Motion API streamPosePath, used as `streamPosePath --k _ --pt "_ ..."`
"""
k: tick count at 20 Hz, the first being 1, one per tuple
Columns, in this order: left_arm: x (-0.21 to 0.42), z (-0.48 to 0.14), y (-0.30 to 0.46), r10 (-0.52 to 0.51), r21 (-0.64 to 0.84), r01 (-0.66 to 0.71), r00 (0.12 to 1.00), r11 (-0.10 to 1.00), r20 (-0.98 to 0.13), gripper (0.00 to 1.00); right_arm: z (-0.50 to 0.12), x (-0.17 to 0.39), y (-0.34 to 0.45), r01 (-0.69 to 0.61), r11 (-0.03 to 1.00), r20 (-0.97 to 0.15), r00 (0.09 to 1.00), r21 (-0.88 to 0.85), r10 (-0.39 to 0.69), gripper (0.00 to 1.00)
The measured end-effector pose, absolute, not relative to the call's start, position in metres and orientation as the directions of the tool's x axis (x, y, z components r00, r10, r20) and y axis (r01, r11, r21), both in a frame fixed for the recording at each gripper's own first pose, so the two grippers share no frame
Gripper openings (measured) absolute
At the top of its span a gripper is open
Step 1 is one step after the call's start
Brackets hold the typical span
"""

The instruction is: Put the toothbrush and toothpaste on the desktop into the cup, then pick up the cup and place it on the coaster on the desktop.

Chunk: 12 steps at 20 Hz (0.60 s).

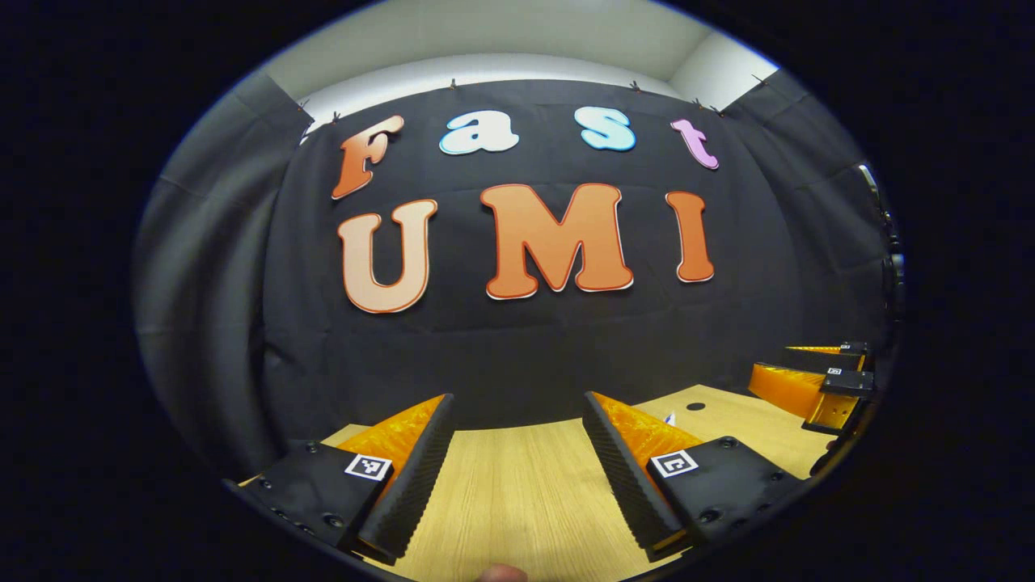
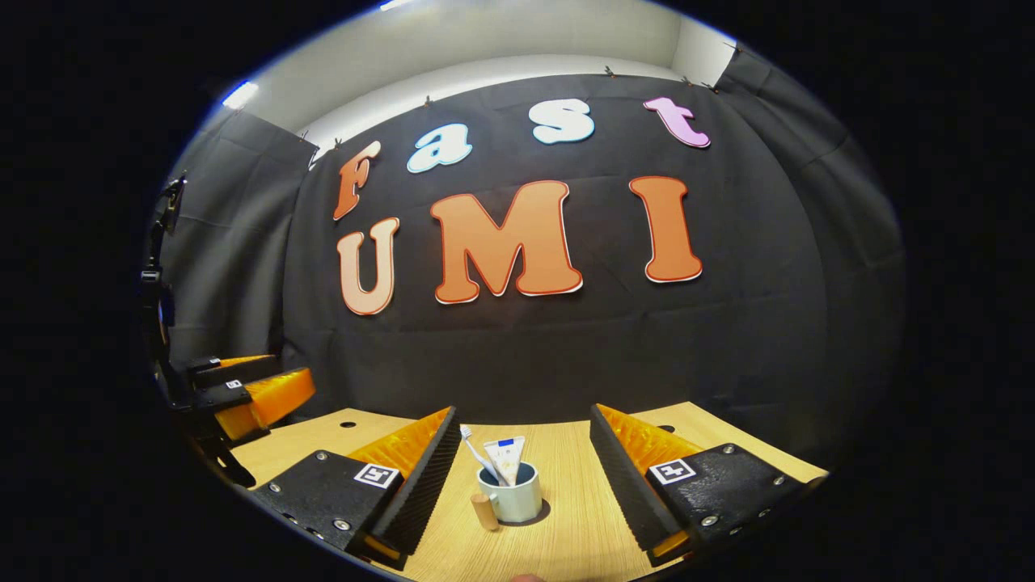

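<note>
A pale cup (image 2: 514,497) stands upright on the wooden desk (image 2: 566,533), resting on a dark round coaster (image 2: 543,514). Inside it lean a white toothbrush (image 2: 475,453) and a toothpaste tube (image 2: 506,457). A small tan peg (image 2: 483,511) sits against the cup's left side; I cannot tell if it is the handle. My right gripper (image 2: 523,411) is open, its fingers on either side of the cup and apart from it. My left gripper (image 1: 517,400) is open over bare desk (image 1: 517,485) with nothing between its fingers.
The right gripper (image 1: 817,384) shows at the far right of the left gripper view. The left gripper (image 2: 242,392) shows at the far left of the right gripper view. Small cable holes (image 2: 348,423) mark the desk's back. The booth wall stands right behind the desk.
</note>
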State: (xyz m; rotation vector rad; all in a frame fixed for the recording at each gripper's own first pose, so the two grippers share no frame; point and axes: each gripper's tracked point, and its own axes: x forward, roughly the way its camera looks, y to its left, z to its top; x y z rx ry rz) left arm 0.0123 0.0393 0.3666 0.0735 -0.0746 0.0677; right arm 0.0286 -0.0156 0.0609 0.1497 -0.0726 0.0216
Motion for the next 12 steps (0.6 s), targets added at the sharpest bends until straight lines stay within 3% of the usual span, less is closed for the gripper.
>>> streamPosePath --k 12 --pt "0.007 0.355 0.068 0.126 0.022 -0.130 0.983 0.991 0.130 1.00 0.060 0.020 -0.018 0.016 0.997 0.113 0.993 0.081 -0.025 0.96"
